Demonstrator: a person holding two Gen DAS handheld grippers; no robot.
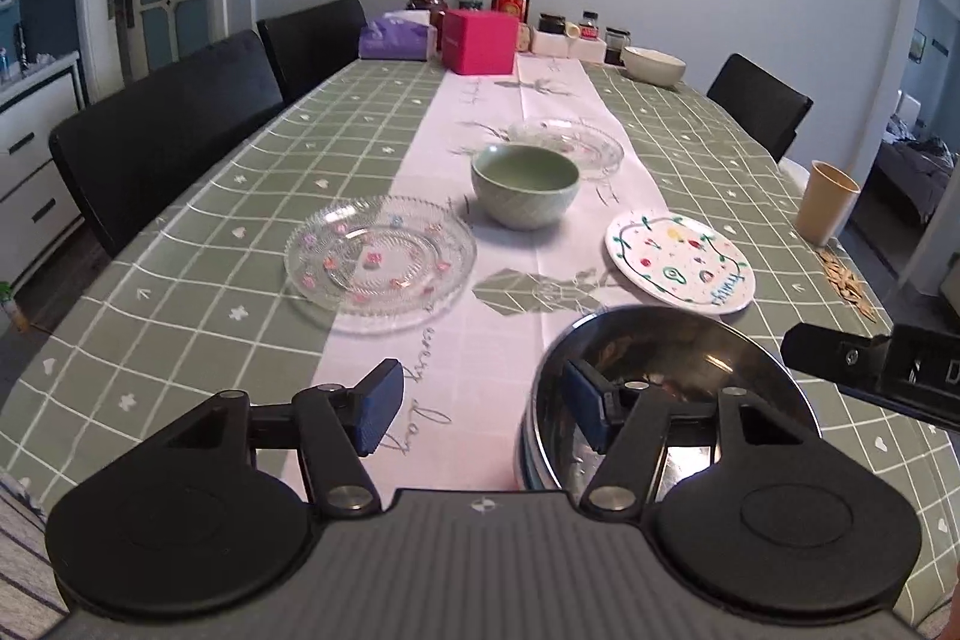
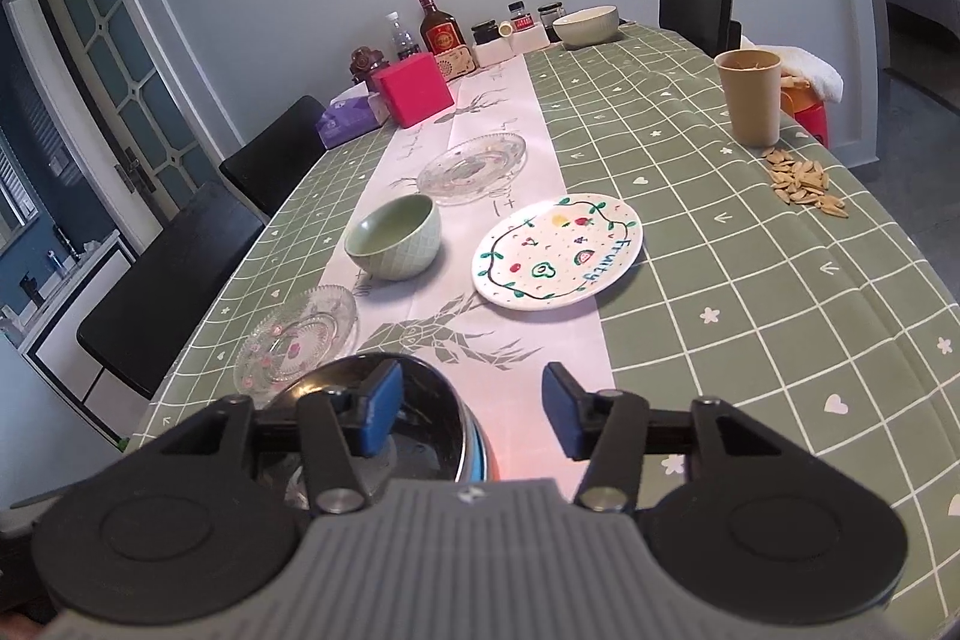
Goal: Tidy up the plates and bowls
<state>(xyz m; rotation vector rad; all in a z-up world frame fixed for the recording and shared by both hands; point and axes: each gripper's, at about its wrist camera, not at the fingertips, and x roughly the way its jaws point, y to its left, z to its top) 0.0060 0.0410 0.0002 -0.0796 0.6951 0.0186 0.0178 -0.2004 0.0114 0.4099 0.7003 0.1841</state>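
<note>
Both tongs, left (image 1: 480, 412) & right (image 2: 467, 415), gape w/ nothing held; steel bowl (image 1: 672, 364) sits on near bench edge btwn them: stiff, prob light, slick, so pinch its rim.

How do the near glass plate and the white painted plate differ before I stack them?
The near glass plate is clear with ribbed, scalloped edging and small flower dots; the white painted plate is opaque, smooth-rimmed, with fruit drawings and lettering. The glass one lies left of the green bowl, the painted one right. Both lie flat, empty, on the table.
</note>
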